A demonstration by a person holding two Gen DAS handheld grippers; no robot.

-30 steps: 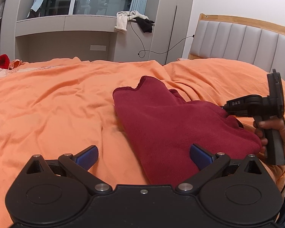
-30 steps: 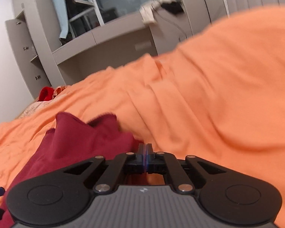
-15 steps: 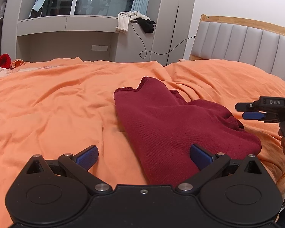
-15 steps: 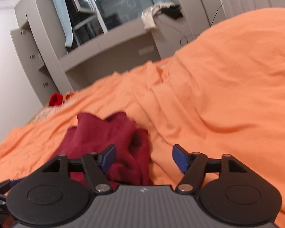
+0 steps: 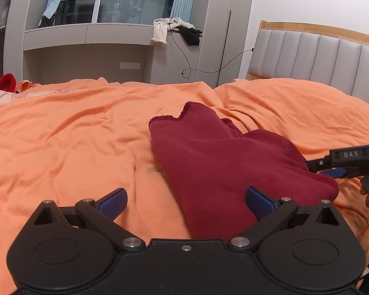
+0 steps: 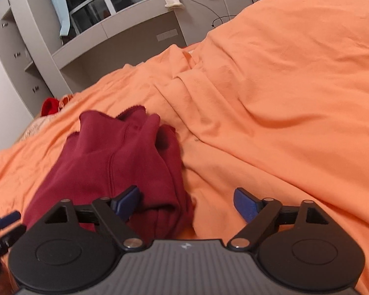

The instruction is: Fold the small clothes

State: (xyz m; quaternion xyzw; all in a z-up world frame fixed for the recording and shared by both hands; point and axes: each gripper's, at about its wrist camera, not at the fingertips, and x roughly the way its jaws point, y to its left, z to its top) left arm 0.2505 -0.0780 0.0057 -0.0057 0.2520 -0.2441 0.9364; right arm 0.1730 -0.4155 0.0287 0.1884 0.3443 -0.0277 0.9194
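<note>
Orange bed (image 5: 86,132): right tongs (image 6: 187,202) opening, angled down.

There was one dark red knit garment (image 5: 223,162) on one orange bedspread (image 5: 69,132), and two hand-held grippers hung over them: the left gripper (image 5: 185,200) and the right gripper (image 6: 187,202), each with two blue-padded fingers. One padded grey headboard (image 5: 319,59) with a wooden rim stood at the bed's far side, showing six upholstered panels in the left wrist view, and one bright red item (image 5: 6,82) lay at the bed's far left corner. On the grey ledge by the window lay two pieces of clothing, one cream (image 5: 161,33) and one black (image 5: 192,35), with one black cable (image 5: 184,56) hanging below them and one white wall plate (image 5: 130,65) under the ledge.
</note>
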